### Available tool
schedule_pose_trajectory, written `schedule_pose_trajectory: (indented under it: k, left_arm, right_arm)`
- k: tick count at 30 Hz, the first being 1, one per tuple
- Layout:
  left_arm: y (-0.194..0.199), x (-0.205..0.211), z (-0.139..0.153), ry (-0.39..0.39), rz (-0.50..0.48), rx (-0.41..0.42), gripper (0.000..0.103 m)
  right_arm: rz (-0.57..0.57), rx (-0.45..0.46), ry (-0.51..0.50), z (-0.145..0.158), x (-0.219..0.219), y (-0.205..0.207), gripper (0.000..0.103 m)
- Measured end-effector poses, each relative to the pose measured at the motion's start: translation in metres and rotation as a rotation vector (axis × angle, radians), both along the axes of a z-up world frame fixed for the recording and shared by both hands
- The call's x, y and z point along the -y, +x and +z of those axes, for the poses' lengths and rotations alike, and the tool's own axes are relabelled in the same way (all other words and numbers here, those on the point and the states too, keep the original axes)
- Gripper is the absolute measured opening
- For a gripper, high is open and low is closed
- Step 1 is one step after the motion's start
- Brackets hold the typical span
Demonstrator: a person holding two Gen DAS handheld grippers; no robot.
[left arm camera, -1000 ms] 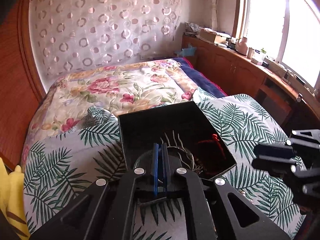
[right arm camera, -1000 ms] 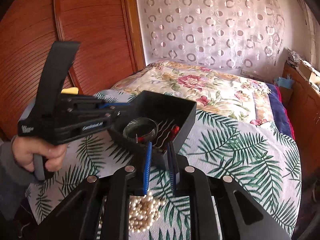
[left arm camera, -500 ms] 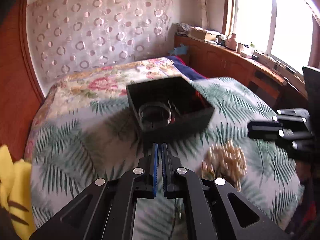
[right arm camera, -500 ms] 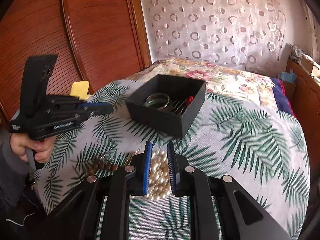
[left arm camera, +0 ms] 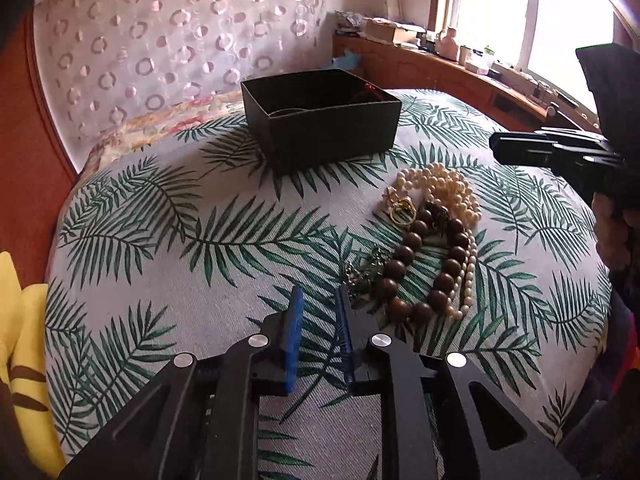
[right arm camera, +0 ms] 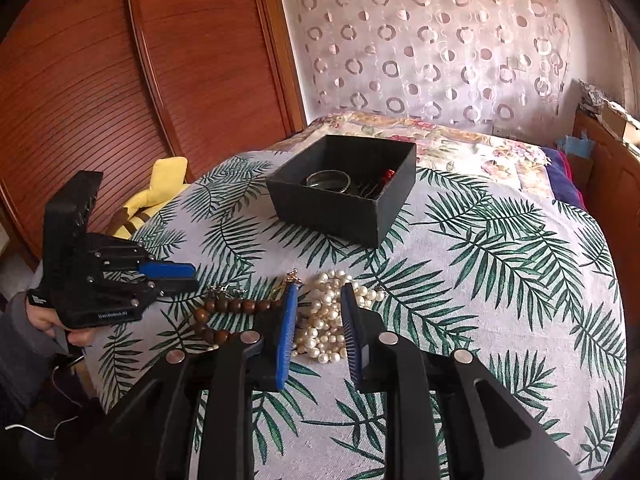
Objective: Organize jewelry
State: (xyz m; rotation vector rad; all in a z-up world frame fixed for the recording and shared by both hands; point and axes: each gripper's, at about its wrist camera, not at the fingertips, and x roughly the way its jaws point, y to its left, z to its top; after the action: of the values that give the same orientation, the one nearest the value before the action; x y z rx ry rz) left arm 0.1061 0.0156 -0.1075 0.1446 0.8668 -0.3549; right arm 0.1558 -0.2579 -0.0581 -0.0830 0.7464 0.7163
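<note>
On the palm-leaf bedspread (left arm camera: 168, 216) sits the jewelry heap, and both claws hang above it with nothing in them. Left gripper (left arm camera: 318, 300) first: blue pads spread apart, hovering over bare cloth just beside the wooden bead bracelet (left arm camera: 420, 264), with a small tangle of dark green and metal pieces (left arm camera: 362, 272) lying right off its right fingertip. Over to the right gripper (right arm camera: 318, 300): jaws apart as well, and the pearl necklace (right arm camera: 330, 320) shows piled in the gap between the fingers, though whether they touch it is hard to call. From the left wrist view, the pearls curl behind and around the brown beads, a gold ring (left arm camera: 402, 210) resting at the heap's far edge. Beyond it all stands the black box (right arm camera: 344, 196), open-topped, with a metal bangle (right arm camera: 328, 180), some thin pins and something red inside. A yellow plush toy (right arm camera: 156, 188) slumps off the bed's edge by the wooden wardrobe (right arm camera: 120, 80).
</note>
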Motion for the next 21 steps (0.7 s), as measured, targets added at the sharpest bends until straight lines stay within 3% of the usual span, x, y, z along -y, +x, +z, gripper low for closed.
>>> schedule_pose_trajectory:
  k: [11, 14, 21]
  left_arm:
    - [0.005, 0.023, -0.004, 0.050, -0.039, -0.004, 0.019]
    - [0.008, 0.029, -0.003, 0.070, -0.040, 0.006, 0.026]
    - [0.015, 0.041, -0.001, 0.077, -0.062, 0.014, 0.028]
  right_arm:
    - [-0.006, -0.021, -0.020, -0.010, 0.005, -0.004, 0.025]
    - [-0.008, -0.038, -0.026, -0.016, 0.006, -0.005, 0.026]
    - [0.009, -0.058, -0.033, -0.026, 0.003, -0.013, 0.032]
